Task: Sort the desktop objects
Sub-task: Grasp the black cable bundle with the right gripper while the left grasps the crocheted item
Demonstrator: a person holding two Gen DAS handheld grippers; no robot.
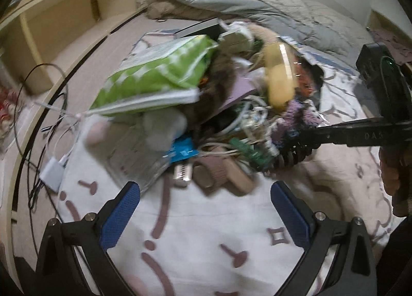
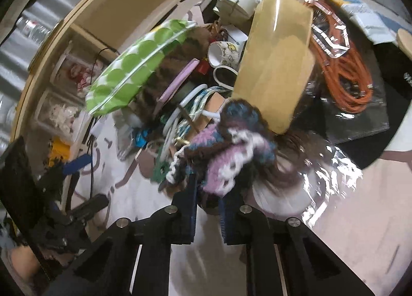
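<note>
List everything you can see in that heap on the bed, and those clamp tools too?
green-and-white dotted pouch: one, green, left top of the heap
yellow tape roll: one, yellowish, standing in the middle of the heap
purple, blue and white crocheted piece: one, multicoloured, front of the heap
orange coiled cable: one, orange, in a clear bag to the right
white printed mug: one, white, behind the pouch
green circuit board: one, green, front of the heap
white charger with cables: one, white, left of the heap
patterned bedsheet: one, white with mauve marks, underneath
left gripper: one, black with blue pads, open, nothing between
right gripper: one, black, closed on the crocheted piece
</note>
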